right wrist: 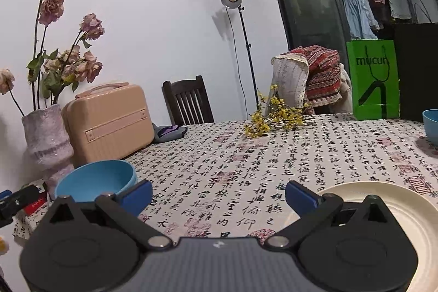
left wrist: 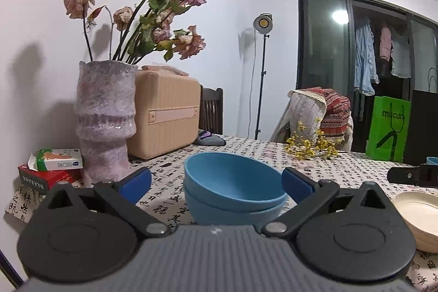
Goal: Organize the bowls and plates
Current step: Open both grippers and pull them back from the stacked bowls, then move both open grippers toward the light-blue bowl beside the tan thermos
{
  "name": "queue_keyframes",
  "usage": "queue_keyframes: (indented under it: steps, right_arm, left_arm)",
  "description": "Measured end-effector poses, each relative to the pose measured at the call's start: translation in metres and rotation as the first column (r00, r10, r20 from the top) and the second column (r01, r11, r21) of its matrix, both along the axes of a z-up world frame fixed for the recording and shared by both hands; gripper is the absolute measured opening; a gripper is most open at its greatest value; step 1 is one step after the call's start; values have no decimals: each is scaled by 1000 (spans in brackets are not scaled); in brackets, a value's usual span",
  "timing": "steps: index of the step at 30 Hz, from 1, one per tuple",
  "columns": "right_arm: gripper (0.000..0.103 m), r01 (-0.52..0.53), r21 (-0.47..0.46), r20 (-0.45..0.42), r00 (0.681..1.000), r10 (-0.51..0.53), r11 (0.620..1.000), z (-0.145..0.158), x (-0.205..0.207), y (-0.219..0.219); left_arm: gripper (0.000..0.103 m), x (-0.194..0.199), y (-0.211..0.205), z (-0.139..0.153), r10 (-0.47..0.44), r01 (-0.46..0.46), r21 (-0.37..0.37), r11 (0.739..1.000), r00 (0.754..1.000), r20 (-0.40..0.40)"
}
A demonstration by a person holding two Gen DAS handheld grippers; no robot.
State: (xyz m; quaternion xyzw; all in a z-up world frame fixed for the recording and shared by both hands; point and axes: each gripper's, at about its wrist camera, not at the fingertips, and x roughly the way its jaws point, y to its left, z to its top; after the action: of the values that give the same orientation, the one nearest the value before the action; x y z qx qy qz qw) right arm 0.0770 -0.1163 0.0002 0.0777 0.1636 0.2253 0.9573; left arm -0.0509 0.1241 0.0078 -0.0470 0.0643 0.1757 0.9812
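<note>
- Left gripper (left wrist: 216, 184): fingers (left wrist: 137, 184) spread wide, holding nothing. The blue bowl stack (left wrist: 234, 188) sits dead ahead between the tips, on the surface (left wrist: 342, 166), rims up.
- The stack is round, so no long axis; top bowl sits slightly tilted in the lower one. Whether a finger touches a rim, cannot tell.
- Right gripper (right wrist: 219, 196): fingers (right wrist: 301, 194) also wide and empty, aimed at bare tablecloth.
- Cream plate stack (right wrist: 397, 215) lies just right of the right gripper's right finger, partly under it in view. Same stack shows at the right edge of the left wrist view (left wrist: 418, 215).
- Lone blue bowl (right wrist: 431, 126) stands far right, well apart from both grippers.
- Nearer hand: left for the blue stack, right for the plates and, I judge, for the lone bowl.
- Likely next move: fetch the lone bowl to the blue stack; that means a long reach far right.
- Counts: blue bowls 3 (2 stacked, 1 loose). Cream plates at least 2, exact count unclear at the edge.
- Clutter at left: vase (left wrist: 105, 122), pink case (left wrist: 167, 111), boxes (left wrist: 52, 168).
</note>
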Motion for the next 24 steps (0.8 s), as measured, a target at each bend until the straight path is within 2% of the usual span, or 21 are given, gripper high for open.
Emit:
queue_keyframes:
  steps: [16, 24]
  right_arm:
    - [103, 84, 0, 18, 996, -84, 996, -1, -17, -33]
    - [103, 149, 25, 32, 988, -149, 989, 6, -20, -61]
  left_arm:
    - [103, 5, -37, 10, -110, 109, 35, 993, 994, 28]
    - [103, 23, -66, 18, -222, 220, 44, 974, 974, 45]
